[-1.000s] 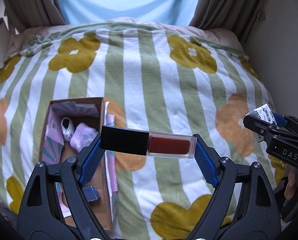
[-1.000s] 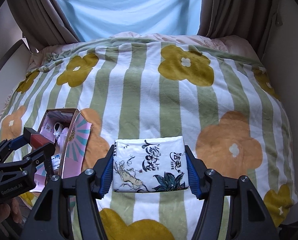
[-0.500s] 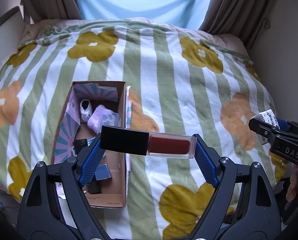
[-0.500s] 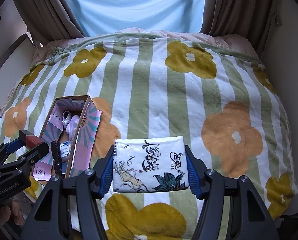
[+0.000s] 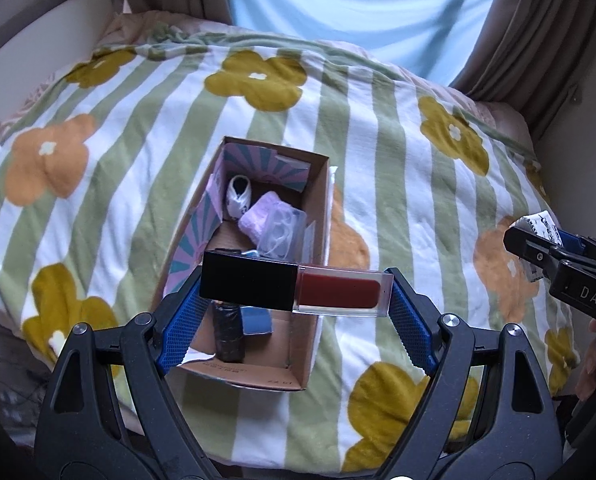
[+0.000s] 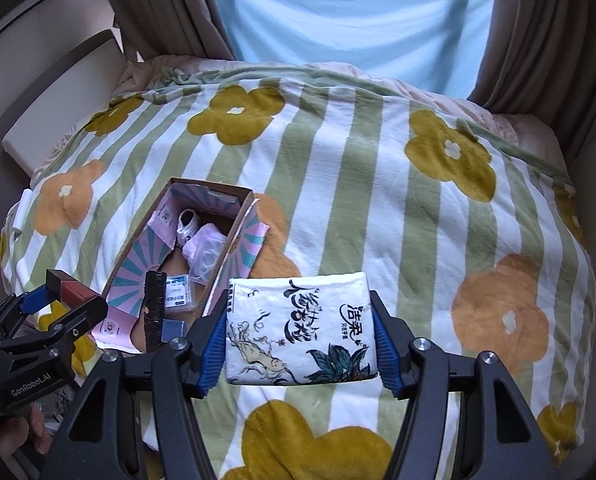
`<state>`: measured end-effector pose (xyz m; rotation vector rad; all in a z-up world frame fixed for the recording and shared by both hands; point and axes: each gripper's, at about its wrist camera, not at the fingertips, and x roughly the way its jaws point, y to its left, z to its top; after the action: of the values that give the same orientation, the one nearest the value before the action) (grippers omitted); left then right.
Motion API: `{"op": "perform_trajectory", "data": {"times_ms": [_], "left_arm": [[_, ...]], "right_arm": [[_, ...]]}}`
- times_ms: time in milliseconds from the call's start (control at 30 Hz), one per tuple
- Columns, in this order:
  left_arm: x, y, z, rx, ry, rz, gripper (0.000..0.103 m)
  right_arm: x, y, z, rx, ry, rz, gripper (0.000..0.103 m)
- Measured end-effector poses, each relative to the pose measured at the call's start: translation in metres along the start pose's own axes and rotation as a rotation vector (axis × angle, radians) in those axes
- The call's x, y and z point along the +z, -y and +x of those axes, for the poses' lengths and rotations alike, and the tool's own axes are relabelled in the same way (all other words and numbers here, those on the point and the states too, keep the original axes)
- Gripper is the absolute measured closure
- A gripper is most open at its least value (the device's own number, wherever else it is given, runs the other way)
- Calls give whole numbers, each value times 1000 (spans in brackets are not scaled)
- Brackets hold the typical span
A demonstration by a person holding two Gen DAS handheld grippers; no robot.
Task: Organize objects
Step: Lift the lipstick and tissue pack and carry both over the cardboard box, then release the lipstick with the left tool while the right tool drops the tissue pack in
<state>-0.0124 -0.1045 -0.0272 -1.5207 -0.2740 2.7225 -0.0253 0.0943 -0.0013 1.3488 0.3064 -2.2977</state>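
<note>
Left gripper [image 5: 295,294] clamps the lip gloss tube [image 5: 295,289] crosswise above the cardboard box [image 5: 316,248] on the bed [image 5: 378,160]; right gripper [image 6: 300,338] pinches the tissue pack [image 6: 300,328] just right of it.

Both wrist cams look steeply down, sharing box [image 5: 281,376] & bedspread [image 6: 378,200].

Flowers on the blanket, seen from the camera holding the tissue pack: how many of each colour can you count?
On the blanket, counting flowers partly cut off or hidden:
Mustard-yellow flowers: 10, for example
Orange flowers: 3, for example
Total: 13
The tissue pack and the cardboard box may hide more.
</note>
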Motion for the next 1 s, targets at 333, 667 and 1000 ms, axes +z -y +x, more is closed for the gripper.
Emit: {"op": "perform_trajectory", "data": {"times_ms": [333, 667, 1000], "left_arm": [[-11, -49, 11, 65, -32, -112, 19], [-26, -66, 62, 88, -132, -164, 19], [-36, -62, 128, 79, -223, -163, 19]], "right_arm": [[30, -59, 39, 85, -41, -149, 45], [57, -103, 112, 138, -117, -294, 45], [78, -137, 202, 193, -170, -432, 45]]}}
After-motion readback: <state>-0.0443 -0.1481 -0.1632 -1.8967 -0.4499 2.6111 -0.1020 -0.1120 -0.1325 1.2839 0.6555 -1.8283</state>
